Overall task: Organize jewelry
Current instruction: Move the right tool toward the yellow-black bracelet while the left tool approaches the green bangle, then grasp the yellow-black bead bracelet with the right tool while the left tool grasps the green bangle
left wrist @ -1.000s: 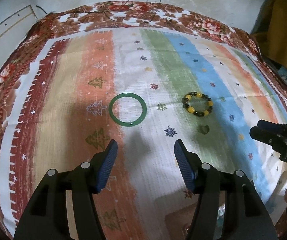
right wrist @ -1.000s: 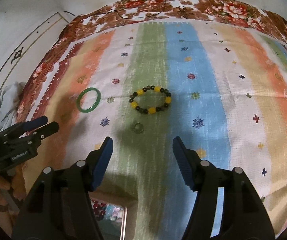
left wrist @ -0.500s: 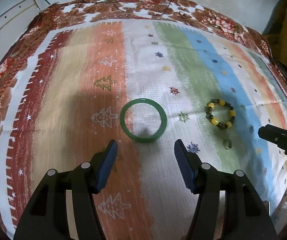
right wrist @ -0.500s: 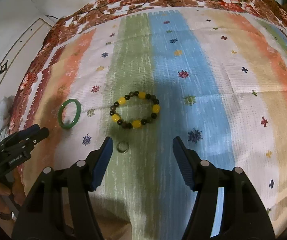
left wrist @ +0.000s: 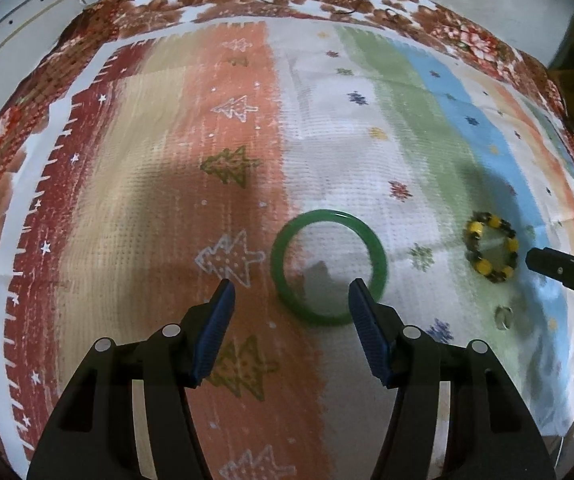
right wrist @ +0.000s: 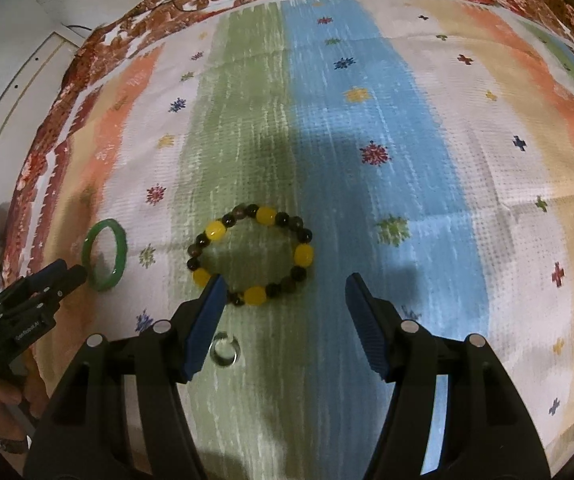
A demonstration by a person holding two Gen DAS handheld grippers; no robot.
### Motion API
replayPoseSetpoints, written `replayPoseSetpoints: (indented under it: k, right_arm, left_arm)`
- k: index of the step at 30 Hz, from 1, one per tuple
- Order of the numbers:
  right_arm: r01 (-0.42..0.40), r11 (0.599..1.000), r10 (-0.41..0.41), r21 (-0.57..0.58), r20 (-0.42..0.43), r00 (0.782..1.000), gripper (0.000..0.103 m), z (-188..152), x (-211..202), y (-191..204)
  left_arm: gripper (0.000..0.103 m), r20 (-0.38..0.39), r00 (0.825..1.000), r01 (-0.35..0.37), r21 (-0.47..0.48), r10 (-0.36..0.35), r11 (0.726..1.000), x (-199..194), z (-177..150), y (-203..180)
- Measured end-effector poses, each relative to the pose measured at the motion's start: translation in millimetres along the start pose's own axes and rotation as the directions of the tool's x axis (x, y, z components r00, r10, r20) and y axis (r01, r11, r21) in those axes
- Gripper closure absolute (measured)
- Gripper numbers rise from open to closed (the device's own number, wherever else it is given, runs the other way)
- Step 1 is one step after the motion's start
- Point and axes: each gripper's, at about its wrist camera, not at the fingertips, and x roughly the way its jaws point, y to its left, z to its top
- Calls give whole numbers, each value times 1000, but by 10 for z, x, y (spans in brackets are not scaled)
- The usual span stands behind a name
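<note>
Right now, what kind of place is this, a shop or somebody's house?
Probably a home, though I can't be sure. The jewelry lies on a striped, flower-bordered cloth like a bedspread or tablecloth: a green bangle, a beaded bracelet and a small ring. A plain pale floor lies beyond.

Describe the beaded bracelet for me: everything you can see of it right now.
The beaded bracelet is a closed loop of round beads: six larger yellow ones spaced among smaller dark brown or black ones, glossy like stone or glass. It lies flat and roughly circular on the striped cloth, on the green band beside the blue. The open right gripper hangs over its near side; one fingertip covers part of the loop, contact unclear. A small ring lies apart, nearer the camera.
</note>
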Motion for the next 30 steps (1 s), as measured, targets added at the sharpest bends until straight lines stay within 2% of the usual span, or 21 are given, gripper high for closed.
replayPoseSetpoints:
  k: [7,12,14,16,19,20,21,22,25,30]
  right_arm:
    - [31,1000,-31,1,-31,999,41,80,199,-7]
    - [47,999,-47,-4,-32,998,41,121,292,-20]
    - [53,999,-53,-2,-32,998,47,135,325,-25]
    - [81,997,-82,-13,-28,996,66,146,346,-25]
    - [84,996,-84,-6,-28,996,85,151,347,-92]
    - [80,997,-80,-4,-31,996,90,147,345,-104]
    - [76,997,-76,-6,-31,997,90,143,340,-111]
    - [78,997,-79,-17,-32,996,90,137,332,-103]
    - [85,995,-87,-51,-30,996,90,108,301,-43]
    - [53,994,-54,-92,-5,999,90,44,114,104]
  left_arm:
    - [44,-18,1000,4,2,-4,1000,151,22,33]
    - [48,-15,1000,-20,31,21,999,226,20,12]
    - [48,-9,999,-32,44,32,999,241,20,2]
    - [54,-2,999,-54,64,54,997,254,3,-5]
    - [69,2,998,-69,70,69,995,254,11,16]
    - [78,1,998,-68,64,68,996,247,15,35]
    - [91,0,998,-67,58,67,996,241,18,56]
    - [95,-2,998,-65,48,65,997,234,20,81]
    - [96,-5,999,-40,23,40,999,201,15,121]
    - [96,14,1000,-13,21,13,1000,42,-6,66]
